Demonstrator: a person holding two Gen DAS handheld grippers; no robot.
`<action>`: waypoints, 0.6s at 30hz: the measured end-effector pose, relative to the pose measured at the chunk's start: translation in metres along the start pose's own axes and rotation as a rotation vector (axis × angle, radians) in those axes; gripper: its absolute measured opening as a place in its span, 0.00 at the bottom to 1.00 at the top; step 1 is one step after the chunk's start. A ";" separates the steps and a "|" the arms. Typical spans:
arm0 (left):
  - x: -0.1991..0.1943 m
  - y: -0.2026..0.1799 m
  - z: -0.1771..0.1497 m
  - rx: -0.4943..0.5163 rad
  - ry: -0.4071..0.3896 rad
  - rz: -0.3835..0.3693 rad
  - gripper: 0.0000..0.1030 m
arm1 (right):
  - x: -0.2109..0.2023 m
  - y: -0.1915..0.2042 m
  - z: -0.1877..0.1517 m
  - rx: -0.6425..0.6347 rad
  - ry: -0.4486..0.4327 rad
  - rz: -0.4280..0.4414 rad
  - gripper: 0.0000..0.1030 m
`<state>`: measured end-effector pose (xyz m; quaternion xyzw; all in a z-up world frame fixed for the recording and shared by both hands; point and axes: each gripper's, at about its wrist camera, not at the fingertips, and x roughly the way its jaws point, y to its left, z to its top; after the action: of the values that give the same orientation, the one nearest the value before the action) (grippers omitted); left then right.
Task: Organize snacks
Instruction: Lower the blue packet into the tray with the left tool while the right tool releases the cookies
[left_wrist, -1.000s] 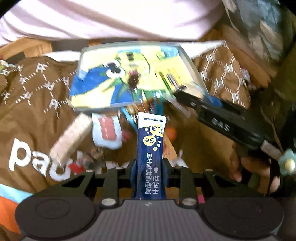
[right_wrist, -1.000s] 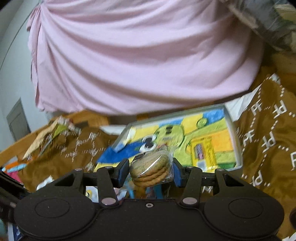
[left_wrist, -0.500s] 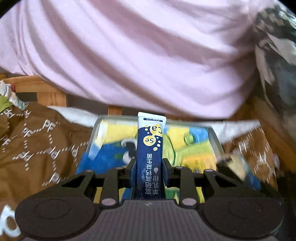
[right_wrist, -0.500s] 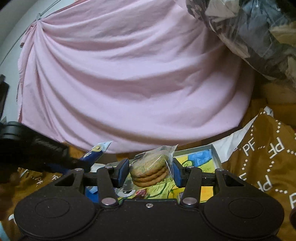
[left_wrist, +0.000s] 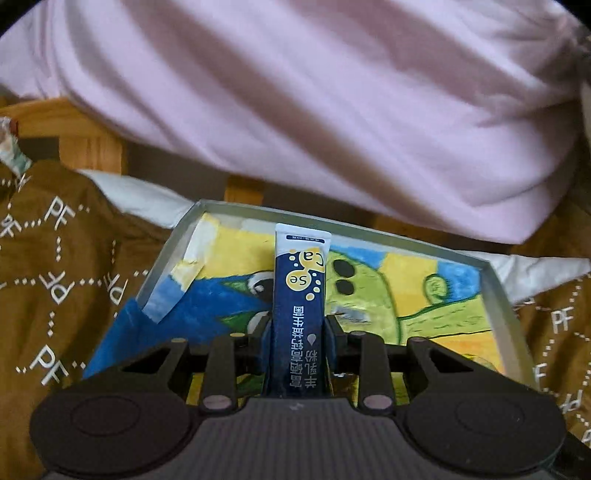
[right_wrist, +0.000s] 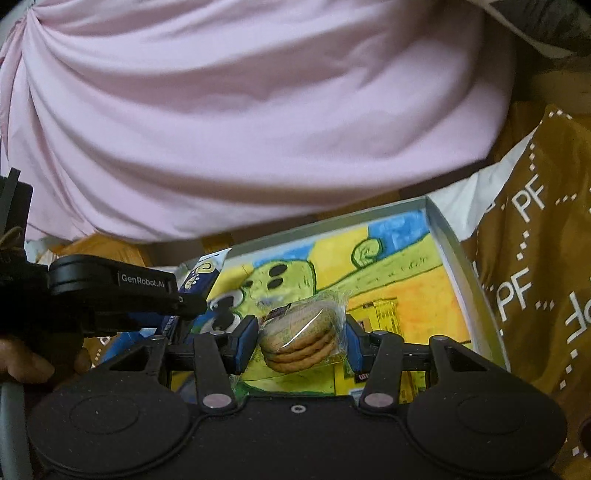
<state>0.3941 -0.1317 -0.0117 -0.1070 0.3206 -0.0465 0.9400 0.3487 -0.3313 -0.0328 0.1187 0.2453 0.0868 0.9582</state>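
My left gripper (left_wrist: 298, 332) is shut on a tall dark blue sachet (left_wrist: 300, 295) with yellow dots, held upright over the open box. The box (left_wrist: 162, 258) has grey walls and a yellow, green and blue cartoon drawing on its floor. In the right wrist view my right gripper (right_wrist: 301, 334) is shut on a clear pack of round biscuits (right_wrist: 301, 338), held above the same box (right_wrist: 458, 266). The left gripper body (right_wrist: 110, 291) shows at the left of that view with the sachet tip (right_wrist: 201, 273) sticking out, a hand (right_wrist: 26, 365) under it.
A brown cloth printed with white "PF" letters (left_wrist: 55, 288) surrounds the box on both sides (right_wrist: 532, 280). A person's pink shirt (left_wrist: 295, 103) fills the space beyond the box. A wooden frame (left_wrist: 85, 136) shows at far left, white paper (left_wrist: 140, 199) under the box.
Both grippers have come down closer over the box, which now fills more of each view. Each still holds its snack. The loose snacks seen a second ago are out of view.
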 end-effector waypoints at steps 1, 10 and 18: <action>0.003 0.002 -0.001 0.001 0.004 0.007 0.31 | 0.003 0.000 -0.001 -0.004 0.009 0.000 0.49; 0.015 0.009 -0.014 0.014 0.045 0.045 0.33 | 0.014 0.011 -0.009 -0.061 0.059 -0.008 0.51; 0.013 0.018 -0.015 -0.044 0.092 0.017 0.47 | 0.010 0.011 -0.007 -0.067 0.042 -0.023 0.71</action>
<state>0.3954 -0.1184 -0.0351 -0.1228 0.3651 -0.0363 0.9221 0.3528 -0.3170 -0.0399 0.0819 0.2636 0.0867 0.9572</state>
